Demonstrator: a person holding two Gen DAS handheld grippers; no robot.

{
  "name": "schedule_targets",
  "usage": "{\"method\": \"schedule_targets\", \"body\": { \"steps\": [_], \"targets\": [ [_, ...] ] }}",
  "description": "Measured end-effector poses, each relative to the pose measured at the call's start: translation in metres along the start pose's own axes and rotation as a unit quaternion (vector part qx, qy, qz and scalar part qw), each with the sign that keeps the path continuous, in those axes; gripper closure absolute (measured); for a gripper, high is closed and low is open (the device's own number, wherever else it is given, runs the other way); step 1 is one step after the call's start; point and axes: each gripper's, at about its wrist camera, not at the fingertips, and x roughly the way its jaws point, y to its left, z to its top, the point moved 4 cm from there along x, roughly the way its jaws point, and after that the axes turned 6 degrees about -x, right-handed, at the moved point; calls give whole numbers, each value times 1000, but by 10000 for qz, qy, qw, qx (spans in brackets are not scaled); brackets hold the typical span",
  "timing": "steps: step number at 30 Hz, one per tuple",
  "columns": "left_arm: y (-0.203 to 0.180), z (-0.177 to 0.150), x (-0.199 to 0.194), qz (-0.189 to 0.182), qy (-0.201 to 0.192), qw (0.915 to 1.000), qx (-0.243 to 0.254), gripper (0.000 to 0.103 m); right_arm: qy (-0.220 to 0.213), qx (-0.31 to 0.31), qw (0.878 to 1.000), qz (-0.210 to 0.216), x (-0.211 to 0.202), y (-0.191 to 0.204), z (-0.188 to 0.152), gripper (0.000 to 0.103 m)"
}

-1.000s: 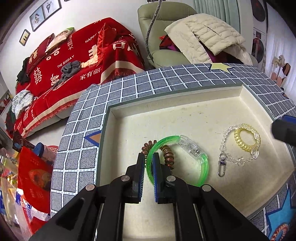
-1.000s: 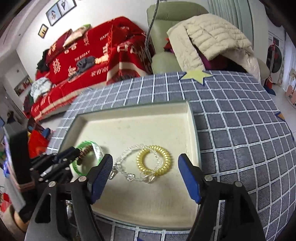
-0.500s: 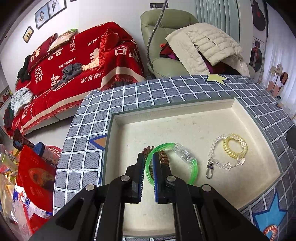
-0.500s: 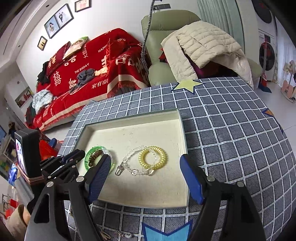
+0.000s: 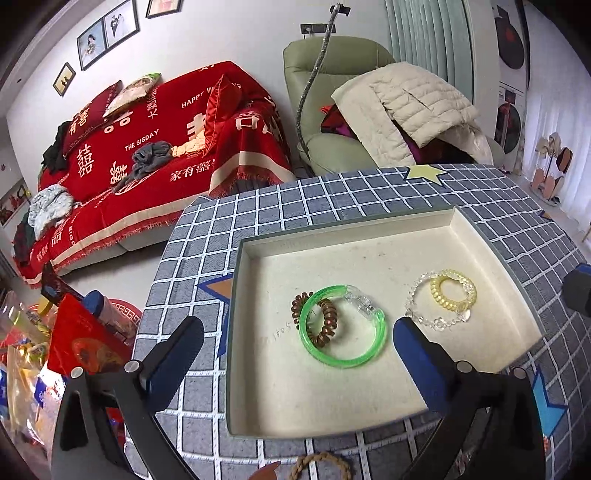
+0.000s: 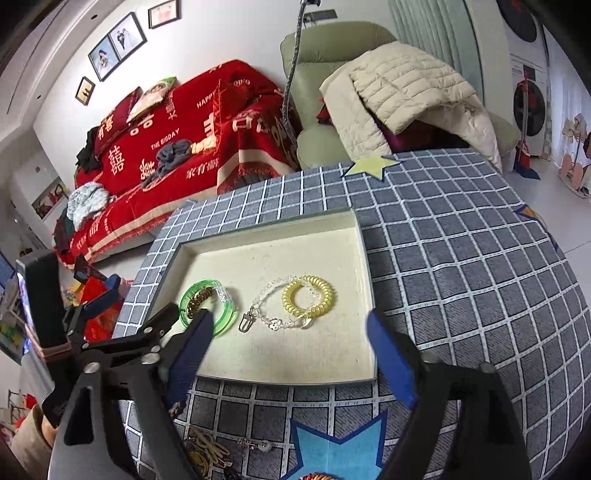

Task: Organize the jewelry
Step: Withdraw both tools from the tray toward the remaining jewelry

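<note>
Beyond my table with its grey checked cloth (image 5: pixel 332 199), I see a sofa under a red throw (image 5: pixel 155 147) against the white wall, framed photos (image 5: pixel 107 33) above it. Beside it stands a green armchair (image 5: pixel 332 74) heaped with a cream quilted jacket (image 5: pixel 413 103).

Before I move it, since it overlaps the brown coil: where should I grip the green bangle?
Grip the green bangle on its near plain arc, from above, one finger inside the ring and one outside. It lies flat in the tray; that arc is free of the brown coil and clear clasp.
</note>
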Motion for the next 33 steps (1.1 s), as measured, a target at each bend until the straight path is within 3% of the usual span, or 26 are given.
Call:
{"method": "schedule_targets", "body": {
  "steps": [1, 8, 11, 22, 33],
  "targets": [
    [1, -2, -4, -32, 13, 10000, -24, 0, -82, 17, 10000, -29, -5, 0, -1, 0],
    [5, -17, -34, -318, 51, 9994, -114, 0, -533, -33, 9986, -28, -31, 5, -5, 0],
    [6, -29, -47, -202, 38, 9998, -75, 0, -566, -47, 9984, 18, -39, 9, -9, 0],
    [23, -78, -76, -20, 127, 9997, -203, 0, -67, -493, 9987, -140, -49, 28, -43, 0],
    [30, -121, -89, -297, 498, 9972, -465, 0, 364, -563, 9977, -121, -47, 34, -83, 0]
  ]
}}
